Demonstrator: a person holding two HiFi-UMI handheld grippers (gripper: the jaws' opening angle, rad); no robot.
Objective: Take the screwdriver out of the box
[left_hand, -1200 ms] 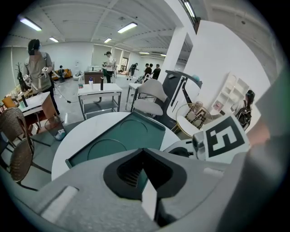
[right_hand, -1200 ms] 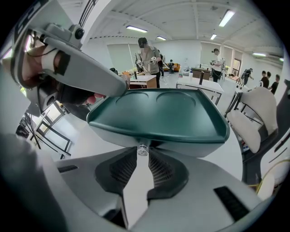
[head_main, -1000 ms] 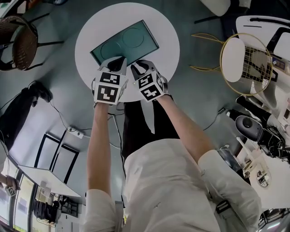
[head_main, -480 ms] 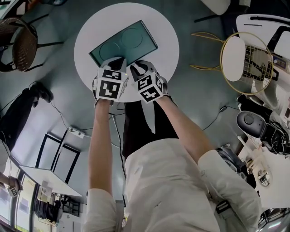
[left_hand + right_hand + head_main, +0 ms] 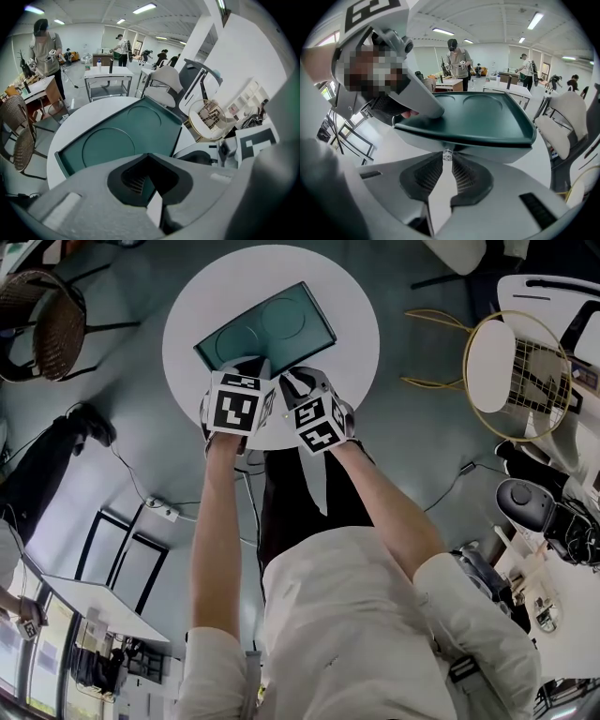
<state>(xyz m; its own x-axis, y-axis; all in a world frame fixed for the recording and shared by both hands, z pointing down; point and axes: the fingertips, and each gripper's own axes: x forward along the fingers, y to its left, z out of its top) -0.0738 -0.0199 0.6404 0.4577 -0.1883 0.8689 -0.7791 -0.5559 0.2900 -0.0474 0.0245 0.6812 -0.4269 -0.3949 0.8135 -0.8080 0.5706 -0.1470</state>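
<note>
The right gripper has its jaws drawn narrow, their tips pinched on a small shiny knob at the middle of the near wall of the green box. Just to its left, the left gripper has its jaws together with nothing between them, and its tip lies on the near left corner of the box lid. The box sits on the round white surface with its lid down, so the screwdriver cannot be seen. Beyond the surface, a wicker chair stands off to the left and a gold wire chair to the right. Farther back, a person stands among tables.
</note>
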